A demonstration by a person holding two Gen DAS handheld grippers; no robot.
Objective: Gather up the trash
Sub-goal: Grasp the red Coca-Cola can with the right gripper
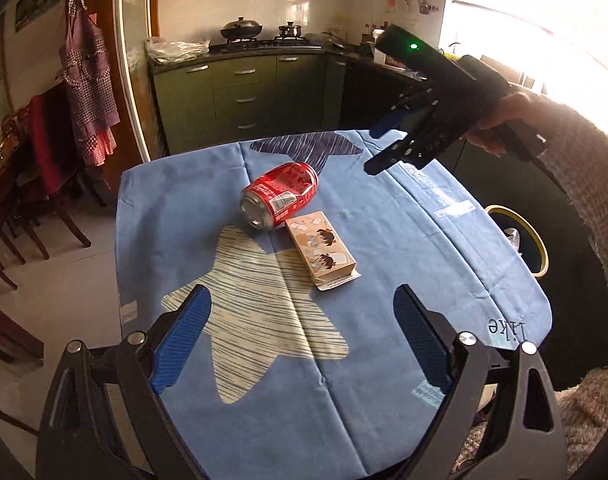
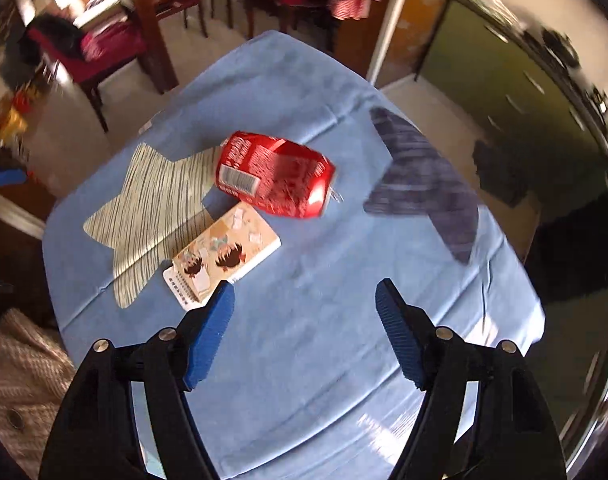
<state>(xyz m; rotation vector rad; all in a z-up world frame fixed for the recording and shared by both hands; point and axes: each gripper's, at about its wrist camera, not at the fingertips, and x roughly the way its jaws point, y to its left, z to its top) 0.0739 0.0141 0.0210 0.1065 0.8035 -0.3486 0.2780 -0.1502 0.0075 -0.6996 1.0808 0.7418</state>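
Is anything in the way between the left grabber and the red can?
Nothing visible is. The left gripper is open, with only bare blue tablecloth between it and the red can. The small carton lies just beside the can, off to the right.

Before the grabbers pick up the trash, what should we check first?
1. Red can lying on its side on the blue cloth, nothing covering it: ok.
2. Small carton lying flat beside the can, free to take: ok.
3. Left gripper open and empty: ok.
4. Right gripper open and empty: ok.
5. Bin with the yellow rim at the table's edge: only partly in view, so room inside: cannot tell.
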